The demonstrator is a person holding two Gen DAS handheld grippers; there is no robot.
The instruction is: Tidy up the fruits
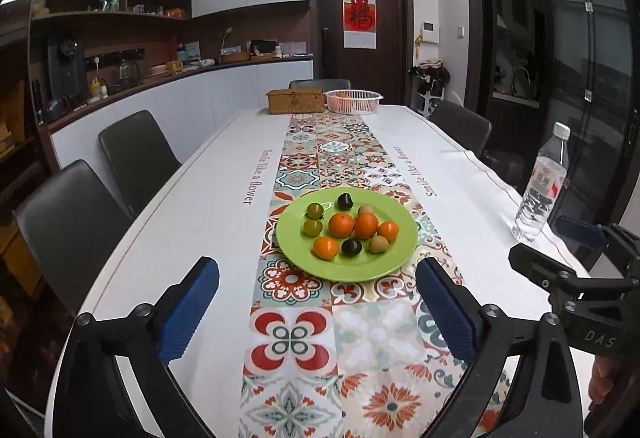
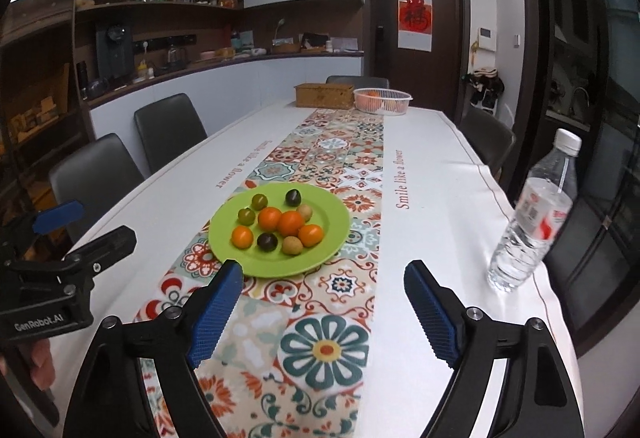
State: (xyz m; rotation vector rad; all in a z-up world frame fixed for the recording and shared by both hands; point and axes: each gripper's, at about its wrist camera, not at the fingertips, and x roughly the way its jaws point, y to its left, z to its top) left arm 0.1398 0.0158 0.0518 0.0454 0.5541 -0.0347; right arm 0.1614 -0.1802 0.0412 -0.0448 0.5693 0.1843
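Hidden / cut off / unclear
White basket (image 1: 353,101) at tabletop's far end: contents mostly behind its wall, only orange bits show. Wicker box (image 1: 295,100) closed. Bottle (image 2: 532,214) label text too small. Right gripper (image 1: 576,238) partly cut by left view's edge.

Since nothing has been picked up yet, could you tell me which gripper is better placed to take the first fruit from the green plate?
Probably left: the green plate lies straight ahead between the open left gripper fingers; it sits left of the right gripper.
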